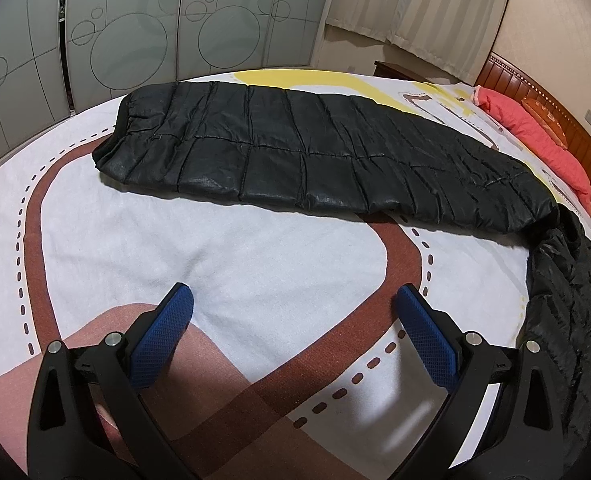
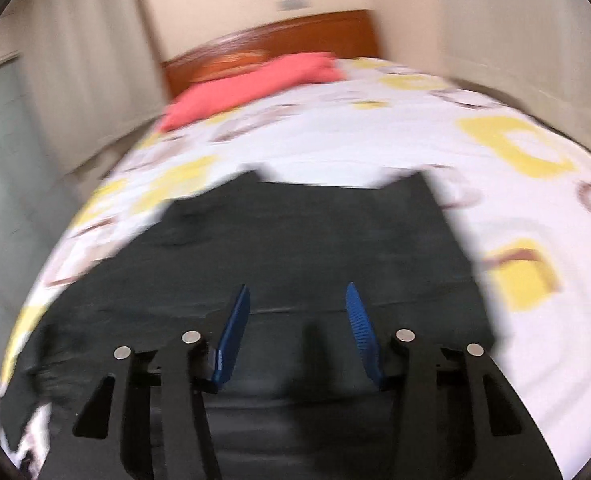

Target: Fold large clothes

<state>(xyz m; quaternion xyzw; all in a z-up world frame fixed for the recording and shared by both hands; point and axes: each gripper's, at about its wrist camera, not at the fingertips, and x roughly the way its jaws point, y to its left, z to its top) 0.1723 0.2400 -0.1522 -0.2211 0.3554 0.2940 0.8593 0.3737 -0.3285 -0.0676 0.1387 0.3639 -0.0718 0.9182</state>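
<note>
A large black quilted puffer garment (image 1: 315,152) lies spread on the bed, one long padded part stretching across the far side and another part (image 1: 571,304) trailing down at the right edge. My left gripper (image 1: 295,320) is open and empty above the bedsheet, short of the garment. In the blurred right wrist view the garment (image 2: 295,240) lies flat below my right gripper (image 2: 297,308), which is open with nothing between its blue pads (image 2: 235,332). I cannot tell whether it touches the cloth.
The bed has a white sheet (image 1: 223,248) with brown road and yellow patterns. A coral pillow (image 1: 535,136) lies by the wooden headboard (image 2: 295,32). Frosted wardrobe doors (image 1: 135,32) and curtains (image 1: 415,0) stand behind the bed.
</note>
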